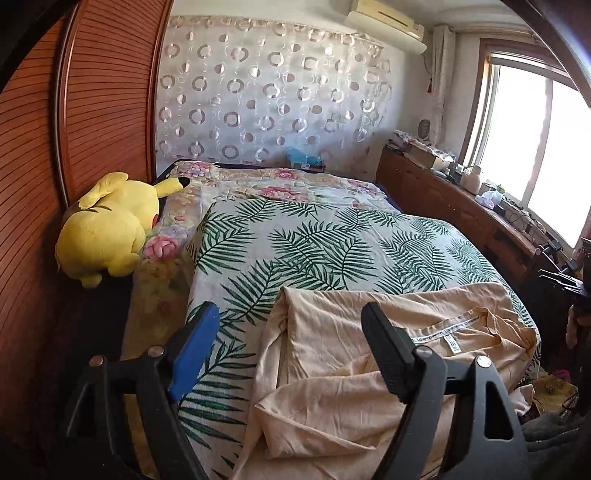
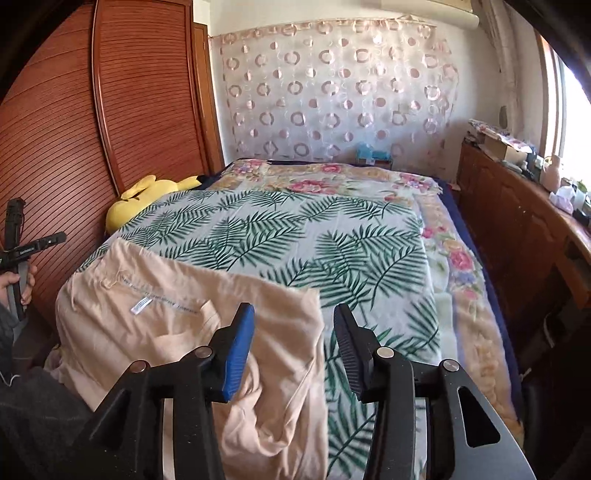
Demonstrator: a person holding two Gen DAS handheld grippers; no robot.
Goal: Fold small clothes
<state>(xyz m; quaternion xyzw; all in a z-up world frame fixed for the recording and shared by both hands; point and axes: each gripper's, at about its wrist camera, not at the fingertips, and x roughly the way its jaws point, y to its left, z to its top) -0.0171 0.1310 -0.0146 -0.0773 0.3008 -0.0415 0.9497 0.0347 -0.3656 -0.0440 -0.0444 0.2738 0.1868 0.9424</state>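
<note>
A peach-coloured garment lies partly folded at the near edge of a bed, spread over a white sheet printed with green fern leaves, its white neck label turned upward and its lower part bunched in loose creases toward the bed's edge. The left hand-held gripper hangs above the garment's left side with its jaws standing wide, the blue-padded finger over the fern sheet and the black one over the cloth, nothing caught between them. The right hand-held gripper hovers at the garment's right-hand border, its jaws parted more narrowly and likewise empty, the blue pad above the crumpled peach fabric and the black pad above bare sheet. In the right wrist view, a person's hand grips the black handle of the other tool at the far left, beside a grey sleeve. Under the fern sheet a floral blanket shows along the far and right sides of the bed. A yellow plush toy lies on its side against the slatted wooden wardrobe doors. A sheer curtain patterned with rings covers the wall behind the bed, an air conditioner is mounted above it, and a cluttered wooden cabinet runs below the bright window.
</note>
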